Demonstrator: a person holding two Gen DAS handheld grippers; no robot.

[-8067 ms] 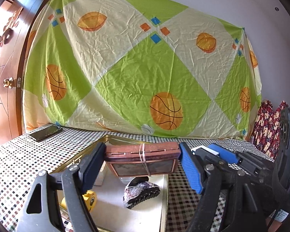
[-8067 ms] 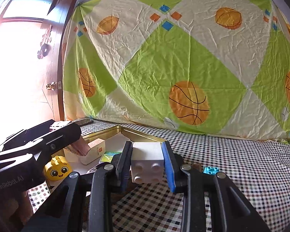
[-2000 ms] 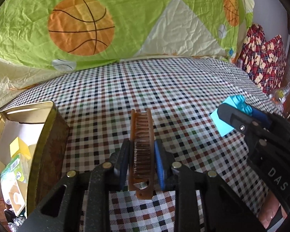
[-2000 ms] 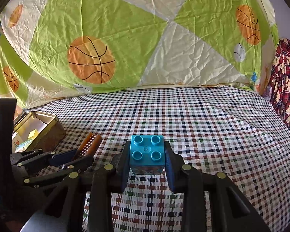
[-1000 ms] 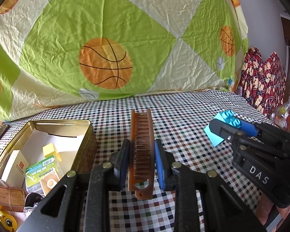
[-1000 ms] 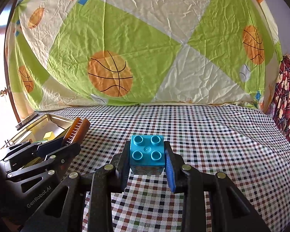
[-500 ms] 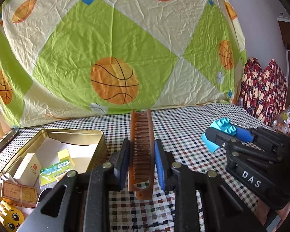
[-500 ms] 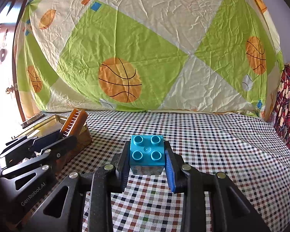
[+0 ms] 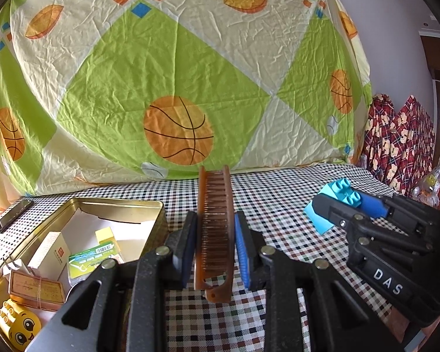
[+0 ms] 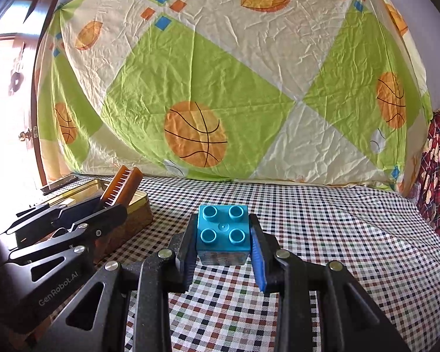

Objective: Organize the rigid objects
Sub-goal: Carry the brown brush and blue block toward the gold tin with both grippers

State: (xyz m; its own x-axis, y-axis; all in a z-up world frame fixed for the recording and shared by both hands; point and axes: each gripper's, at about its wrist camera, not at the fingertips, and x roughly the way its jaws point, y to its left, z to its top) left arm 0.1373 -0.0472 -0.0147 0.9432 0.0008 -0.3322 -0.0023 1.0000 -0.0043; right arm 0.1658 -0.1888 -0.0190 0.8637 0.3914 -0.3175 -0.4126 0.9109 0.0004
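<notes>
My left gripper (image 9: 215, 228) is shut on a brown comb (image 9: 214, 220), held lengthwise above the checked cloth, just right of the gold tin (image 9: 149, 204). The comb also shows in the right wrist view (image 10: 121, 186), over the tin's near corner (image 10: 138, 205). My right gripper (image 10: 223, 234) is shut on a blue toy brick (image 10: 223, 231), studs up, held above the cloth. In the left wrist view that brick (image 9: 344, 192) sits at the right, well clear of the tin.
The tin holds small boxes (image 9: 48, 252), a green packet (image 9: 94, 253), a tied brown bundle (image 9: 36, 289) and a yellow face brick (image 9: 19, 327). A dark phone (image 9: 13, 211) lies left of the tin. A basketball-print sheet (image 9: 176, 88) hangs behind; red fabric (image 9: 396, 135) at right.
Both grippers have lifted and tilted up, so more of the sheet shows. The left gripper with the comb has moved closer to the tin. Both grips are unchanged.
</notes>
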